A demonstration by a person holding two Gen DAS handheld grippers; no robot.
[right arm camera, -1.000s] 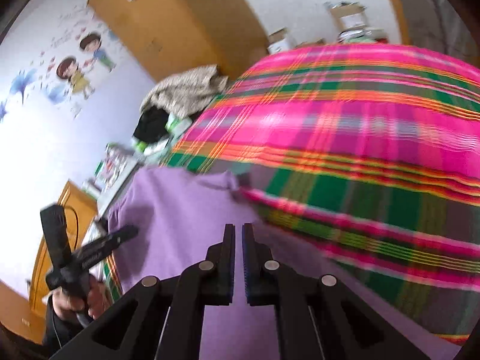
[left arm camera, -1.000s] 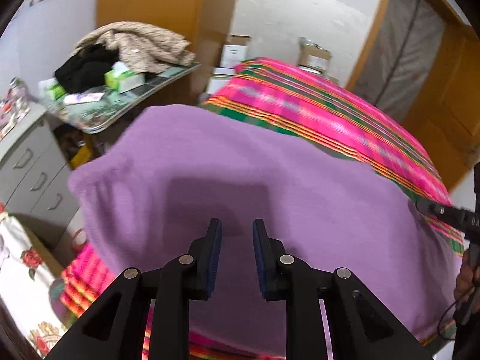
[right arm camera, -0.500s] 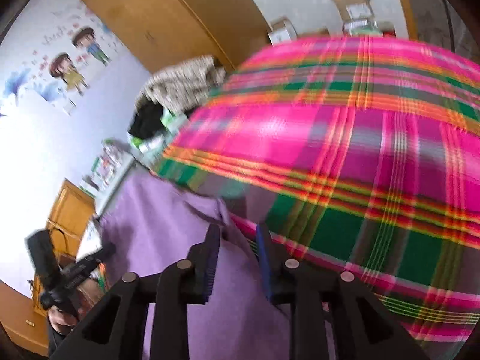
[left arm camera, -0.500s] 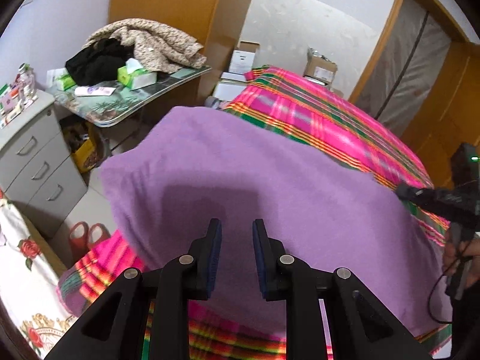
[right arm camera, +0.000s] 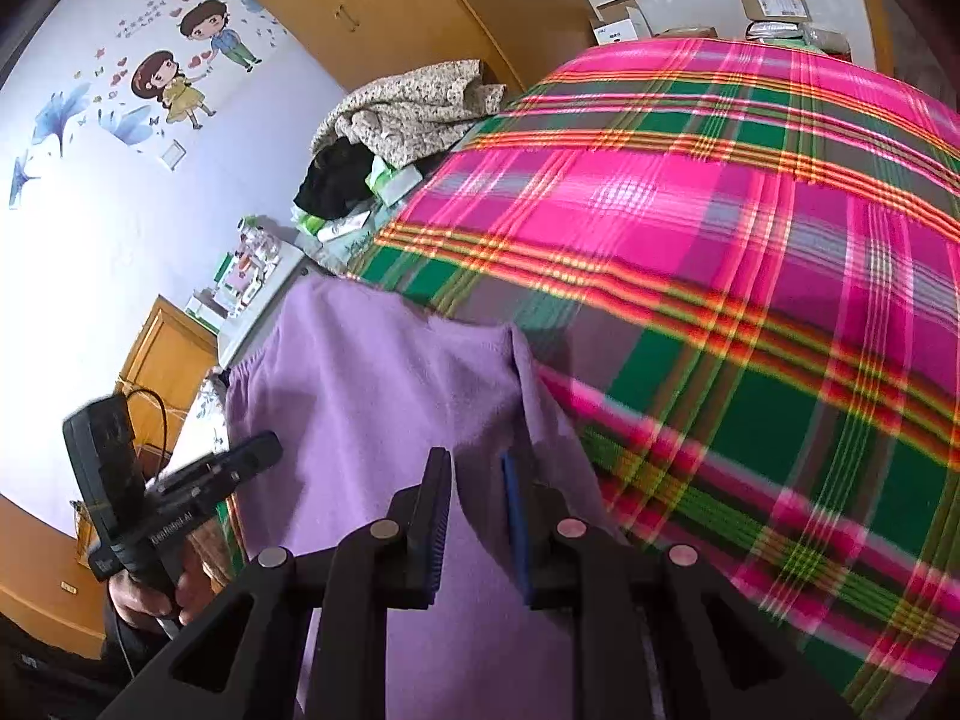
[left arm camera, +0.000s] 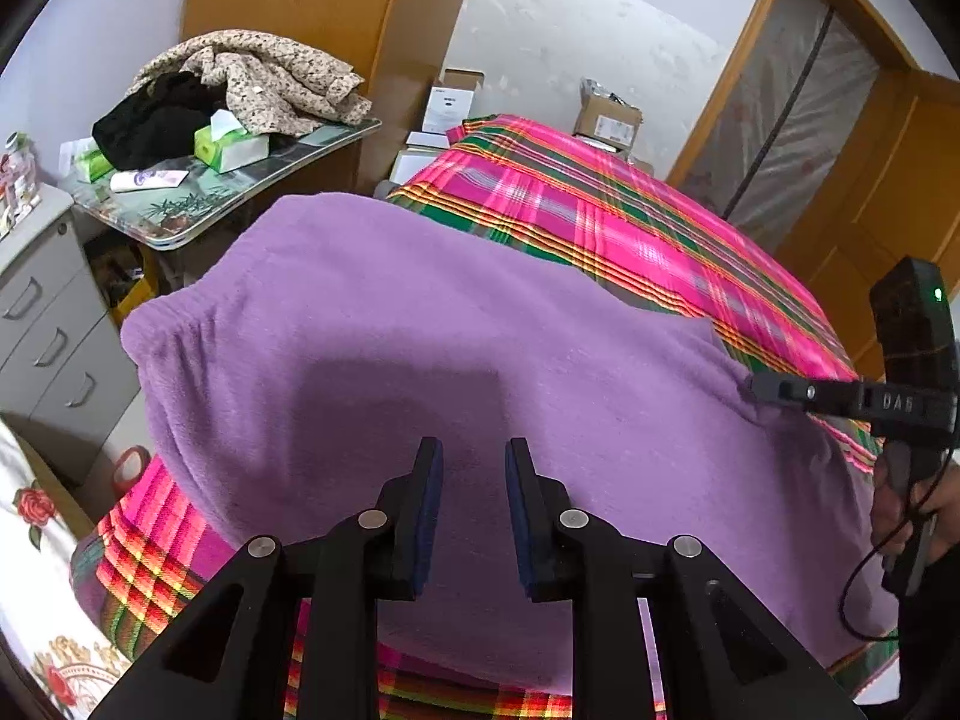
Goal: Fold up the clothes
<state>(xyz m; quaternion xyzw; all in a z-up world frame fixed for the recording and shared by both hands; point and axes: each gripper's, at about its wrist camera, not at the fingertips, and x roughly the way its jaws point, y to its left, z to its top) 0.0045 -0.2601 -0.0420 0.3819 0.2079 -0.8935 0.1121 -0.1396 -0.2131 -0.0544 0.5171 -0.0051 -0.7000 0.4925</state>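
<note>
A purple fleece garment (left arm camera: 456,330) lies spread flat on the pink and green plaid bedspread (left arm camera: 606,222). My left gripper (left arm camera: 474,450) hovers over its near middle, open, with nothing between the pads. At the garment's right edge (right arm camera: 522,360) is my right gripper (right arm camera: 477,462), its jaws closing with a gap still showing. The raised edge fold runs down beside its right finger (right arm camera: 513,516), and the pads are not pressing on it. In the left wrist view the right gripper (left arm camera: 757,387) has its tips on that edge. The left gripper (right arm camera: 267,450) shows at the left of the right wrist view.
A side table (left arm camera: 180,210) left of the bed carries a heap of clothes (left arm camera: 252,78) and tissue boxes (left arm camera: 231,147). Grey drawers (left arm camera: 42,312) stand nearer on the left. Cardboard boxes (left arm camera: 606,120) sit beyond the bed, and a wooden door (left arm camera: 888,180) is at the right.
The right gripper, shut a second ago, has opened and shifted along the garment's right edge, then narrowed a little. The left gripper has tilted slightly and kept its place and opening.
</note>
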